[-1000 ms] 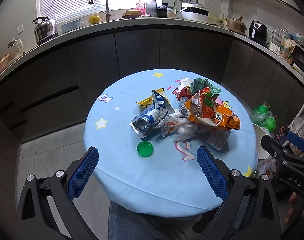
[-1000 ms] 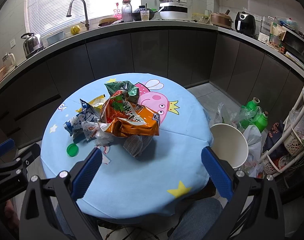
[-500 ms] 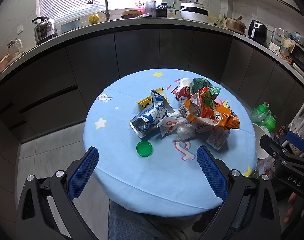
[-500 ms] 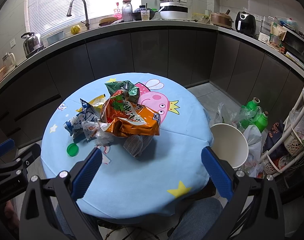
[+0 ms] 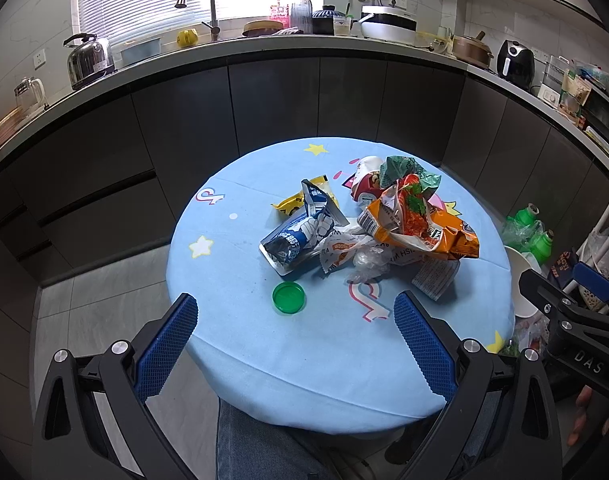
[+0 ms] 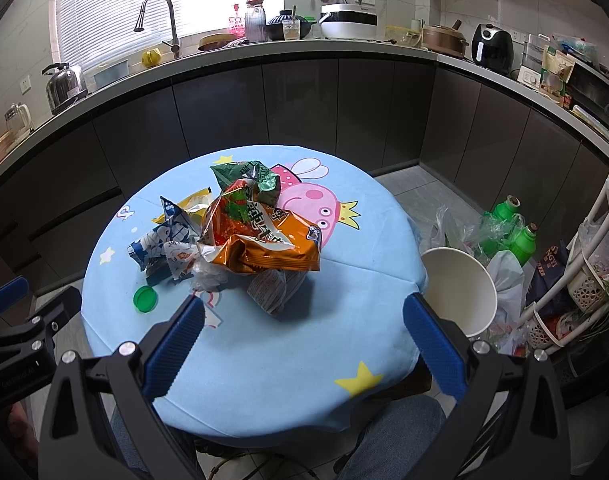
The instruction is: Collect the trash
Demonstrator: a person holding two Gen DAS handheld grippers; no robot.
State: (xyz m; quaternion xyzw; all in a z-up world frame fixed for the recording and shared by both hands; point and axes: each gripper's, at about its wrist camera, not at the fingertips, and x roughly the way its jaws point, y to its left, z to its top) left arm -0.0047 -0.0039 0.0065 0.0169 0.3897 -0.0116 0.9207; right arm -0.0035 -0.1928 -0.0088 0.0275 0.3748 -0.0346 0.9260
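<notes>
A heap of snack wrappers lies on the round blue table (image 5: 332,360) (image 6: 288,376): an orange bag (image 5: 420,230) (image 6: 264,240), a green wrapper (image 5: 404,170) (image 6: 248,174), a blue-and-white pack (image 5: 300,232) (image 6: 160,240), a yellow wrapper (image 5: 294,200) and clear plastic (image 5: 368,260). A green lid (image 5: 288,298) (image 6: 145,298) lies apart in front. My left gripper (image 5: 296,344) hangs open above the near table edge, holding nothing. My right gripper (image 6: 304,344) is open too, over the near right part of the table. A white bin (image 6: 460,284) stands beside the table on the right.
Green bottles (image 6: 512,224) and plastic bags sit on the floor behind the bin. A white wire rack (image 6: 584,280) stands at far right. A dark kitchen counter (image 5: 304,46) with kettle, tap and appliances curves behind. A person's jeans-clad legs (image 5: 264,448) are under the table.
</notes>
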